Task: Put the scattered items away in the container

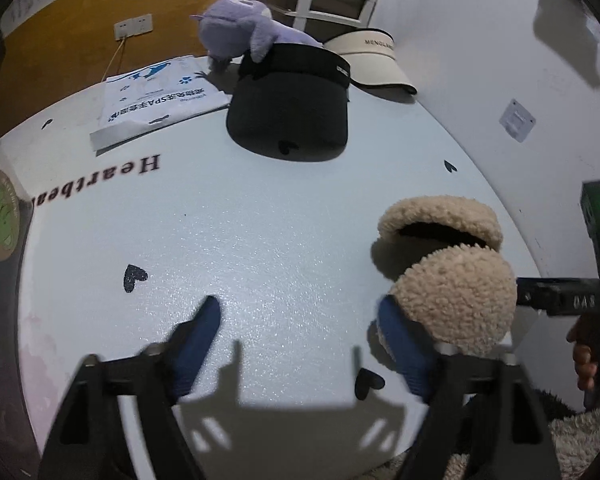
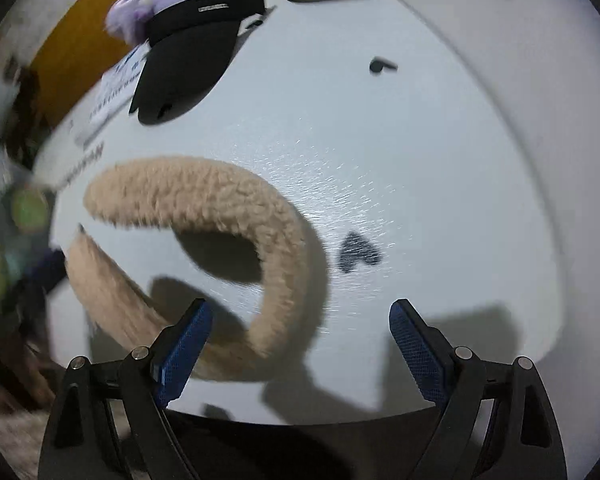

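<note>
Earmuffs: lying (image 1: 452,280) on the white desk (image 1: 260,240), near its front edge; fluffy beige, two round pads and a curved band, seen also from the right wrist view (image 2: 220,208).
Place against left claw: sitting just beside the left claw (image 1: 300,344), outside its right finger, seeming to touch that blue pad (image 1: 400,344); nothing lying between the two fingers.
Place against right claw: lying ahead and to the left of the right claw (image 2: 300,340), the band's end reaching toward the left blue pad (image 2: 184,348); hard to tell if touching, the picture being blurred.
Left claw state: standing wide apart, gripping nothing.
Right claw state: standing wide apart also, gripping nothing.
Step in hand: probably reaching for the earmuffs to pick them up.
How to do well: centring one claw over the narrow band, not over the thick pads; lowering until both pads are flanking the band, then closing gently, the fleece being soft and slippery.
Risk: pushing the earmuffs off the desk edge when approaching from the side.
Container: not showing clearly in either view.
Farther out: black visor (image 1: 292,108), cream visor (image 1: 372,60), purple plush toy (image 1: 240,28) and printed white bag (image 1: 156,96) waiting at the back of the desk.
</note>
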The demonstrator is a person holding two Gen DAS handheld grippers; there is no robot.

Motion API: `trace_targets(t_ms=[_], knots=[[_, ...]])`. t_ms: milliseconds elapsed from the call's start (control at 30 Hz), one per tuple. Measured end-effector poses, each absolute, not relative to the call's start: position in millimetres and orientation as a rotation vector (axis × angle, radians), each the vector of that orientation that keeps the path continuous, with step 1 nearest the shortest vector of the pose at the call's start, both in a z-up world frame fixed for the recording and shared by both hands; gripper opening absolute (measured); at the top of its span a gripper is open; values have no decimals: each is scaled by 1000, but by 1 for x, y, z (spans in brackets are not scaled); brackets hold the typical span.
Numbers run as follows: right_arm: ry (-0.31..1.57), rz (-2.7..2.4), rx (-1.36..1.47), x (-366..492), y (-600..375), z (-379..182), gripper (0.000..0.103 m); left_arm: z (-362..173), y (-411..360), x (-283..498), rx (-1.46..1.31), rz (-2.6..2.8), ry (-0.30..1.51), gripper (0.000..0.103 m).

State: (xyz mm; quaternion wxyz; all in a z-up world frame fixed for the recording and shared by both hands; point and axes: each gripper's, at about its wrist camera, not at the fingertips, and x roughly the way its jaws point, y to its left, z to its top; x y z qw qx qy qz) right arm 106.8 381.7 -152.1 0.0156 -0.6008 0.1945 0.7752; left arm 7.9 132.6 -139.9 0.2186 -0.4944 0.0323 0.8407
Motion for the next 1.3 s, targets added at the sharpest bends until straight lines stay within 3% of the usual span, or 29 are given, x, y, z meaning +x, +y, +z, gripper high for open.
trace_targets(t_ms=[167,333,367,467,633,900,1033,1167,1300], knots=[[607,2408,-1891,96,379,-157,87,-141,132,7,-1384,2297,90,84],[747,2290,-1889,98,388,-174,55,-139,136,8,-1367,2242,75,84],[763,2275,-1878,97,389,-175,55,-140,138,9,-1356,2207,69,84],[684,2279,-1872,89,385,-173,46,-144,148,9,-1341,2090,67,84],[497,2323,-1903,84,377,-174,19,-158,157,-5,-1353,1917,18,84],[255,2397,-1986,60,368,-174,17,-162,182,-13,-1294,1689,112,82],[151,2424,-2041,48,362,-176,17,-160,194,-7,-1252,1647,165,53],[137,2451,-2070,42,365,-172,17,-156,195,1,-1236,1648,186,39],[148,2567,-2052,38,361,-148,16,-127,184,14,-1137,1731,233,35]])
